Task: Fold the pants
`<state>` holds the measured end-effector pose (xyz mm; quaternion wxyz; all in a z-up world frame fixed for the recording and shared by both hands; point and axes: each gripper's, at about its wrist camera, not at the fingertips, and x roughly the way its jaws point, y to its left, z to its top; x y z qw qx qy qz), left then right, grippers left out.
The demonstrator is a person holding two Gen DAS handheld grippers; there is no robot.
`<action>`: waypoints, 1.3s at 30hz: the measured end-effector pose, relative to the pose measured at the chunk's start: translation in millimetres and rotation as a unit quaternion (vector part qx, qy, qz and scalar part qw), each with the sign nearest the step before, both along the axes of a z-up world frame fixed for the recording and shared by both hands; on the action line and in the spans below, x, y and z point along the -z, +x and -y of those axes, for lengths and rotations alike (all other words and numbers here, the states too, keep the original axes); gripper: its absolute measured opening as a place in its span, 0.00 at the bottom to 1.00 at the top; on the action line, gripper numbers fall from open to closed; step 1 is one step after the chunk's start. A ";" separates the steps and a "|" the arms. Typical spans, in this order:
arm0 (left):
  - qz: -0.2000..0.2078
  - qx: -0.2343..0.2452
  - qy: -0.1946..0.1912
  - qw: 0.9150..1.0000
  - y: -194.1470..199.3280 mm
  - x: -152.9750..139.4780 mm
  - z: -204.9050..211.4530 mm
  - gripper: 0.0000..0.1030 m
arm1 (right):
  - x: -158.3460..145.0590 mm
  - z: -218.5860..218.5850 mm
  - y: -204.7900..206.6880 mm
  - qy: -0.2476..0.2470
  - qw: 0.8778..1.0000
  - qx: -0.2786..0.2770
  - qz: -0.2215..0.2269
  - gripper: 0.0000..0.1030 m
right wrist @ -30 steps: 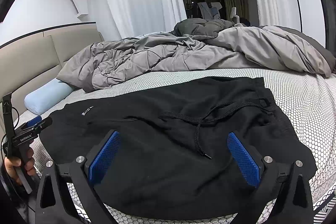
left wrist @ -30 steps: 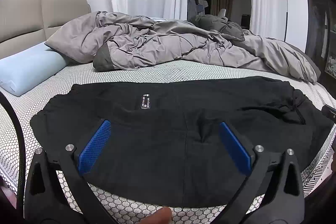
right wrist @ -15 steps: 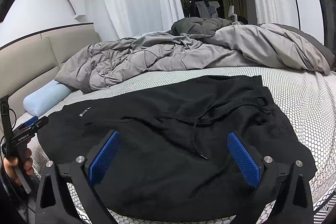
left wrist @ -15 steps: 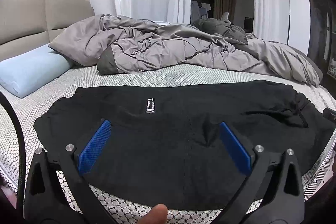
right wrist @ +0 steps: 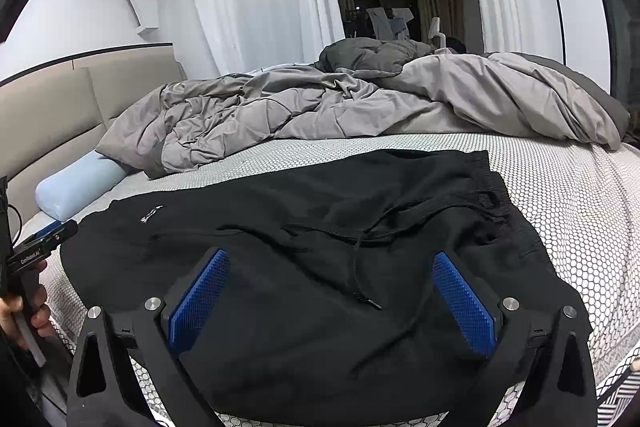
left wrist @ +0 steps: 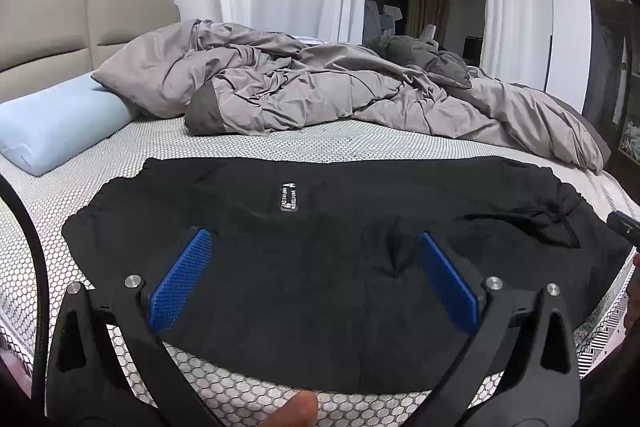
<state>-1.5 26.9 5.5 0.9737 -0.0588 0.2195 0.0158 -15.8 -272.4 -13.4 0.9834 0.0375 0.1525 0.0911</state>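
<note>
bed (left wrist: pixel 360 143): honeycomb sheet, grey duvet (left wrist: pixel 320 87) behind | pants (left wrist: pixel 320 267): flat, near edge | left claw (left wrist: pixel 314 263), right claw (right wrist: pixel 332 287): spread, empty, above cloth | step: pre-grasp | next: pinch an edge, fold

The small white label (left wrist: pixel 289 197) on the black pants (left wrist: pixel 320 267) carried lettering too small to read in the left wrist view, and in the right wrist view it was only a pale sliver. The near hem of the pants was hidden behind the black arms of the right gripper (right wrist: pixel 332 297). The pale blue pillow (left wrist: pixel 52 127) was cut off at the left edge and partly covered by the grey duvet (left wrist: pixel 320 87). Of the left hand (right wrist: pixel 24 311) only a few fingers showed at the frame's edge. Furniture in the dark room (right wrist: pixel 384 23) beyond the curtains was too dim to identify.
</note>
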 end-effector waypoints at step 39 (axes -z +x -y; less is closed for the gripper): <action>-0.107 -0.204 -0.193 0.954 -11.3 50.6 -277.3 0.02 | -6.7 125.2 -14.0 0.019 0.990 0.111 -0.090 1.00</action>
